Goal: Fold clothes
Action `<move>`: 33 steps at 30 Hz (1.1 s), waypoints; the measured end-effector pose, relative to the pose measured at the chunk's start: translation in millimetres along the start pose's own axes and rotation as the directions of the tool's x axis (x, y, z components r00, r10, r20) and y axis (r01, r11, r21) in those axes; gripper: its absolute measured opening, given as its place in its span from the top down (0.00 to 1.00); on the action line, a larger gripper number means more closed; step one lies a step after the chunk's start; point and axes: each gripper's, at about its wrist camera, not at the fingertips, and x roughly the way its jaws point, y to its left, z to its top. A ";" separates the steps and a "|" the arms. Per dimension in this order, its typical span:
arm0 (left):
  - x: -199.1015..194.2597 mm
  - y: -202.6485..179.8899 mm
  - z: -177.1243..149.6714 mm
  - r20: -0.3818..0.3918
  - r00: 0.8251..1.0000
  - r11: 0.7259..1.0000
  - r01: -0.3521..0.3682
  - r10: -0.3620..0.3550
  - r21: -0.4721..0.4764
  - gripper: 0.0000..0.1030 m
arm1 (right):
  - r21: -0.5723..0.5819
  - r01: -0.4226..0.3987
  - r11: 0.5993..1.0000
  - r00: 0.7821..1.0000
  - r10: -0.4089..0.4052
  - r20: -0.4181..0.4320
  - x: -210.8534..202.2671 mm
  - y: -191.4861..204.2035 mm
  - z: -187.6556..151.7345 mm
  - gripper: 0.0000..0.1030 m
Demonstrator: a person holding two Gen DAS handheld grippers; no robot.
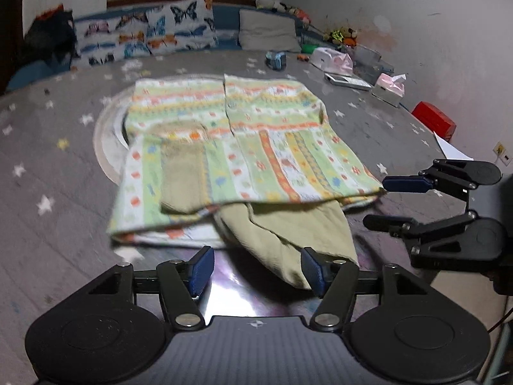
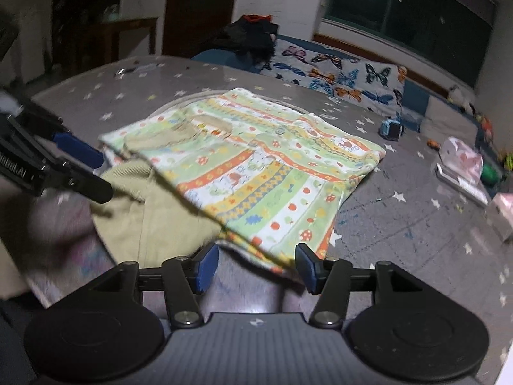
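Note:
A patterned green, orange and white garment [image 1: 243, 147] lies partly folded on the grey star-print surface, with an olive-tan part [image 1: 288, 234] sticking out at its near edge. My left gripper [image 1: 256, 269] is open and empty just before that tan part. My right gripper [image 1: 381, 202] shows at the right of the left wrist view, open, beside the garment's near right corner. In the right wrist view the garment [image 2: 256, 166] lies ahead, my right gripper [image 2: 256, 269] is open at its near hem, and my left gripper [image 2: 86, 173] is at the left over the tan fabric [image 2: 150, 218].
Butterfly pillows [image 1: 144, 32] and a grey cushion [image 1: 266, 30] line the far edge. A blue toy [image 1: 276, 59], tissue boxes [image 1: 389, 88], a red box [image 1: 434, 118] and toys lie along the right wall. A round mat [image 1: 107, 141] lies under the garment.

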 end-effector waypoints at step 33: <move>-27.9 14.2 24.5 0.190 0.982 0.977 -0.060 0.020 0.206 0.47 | 0.067 -0.220 0.973 0.966 0.208 0.155 36.4 -12.9 47.0 0.89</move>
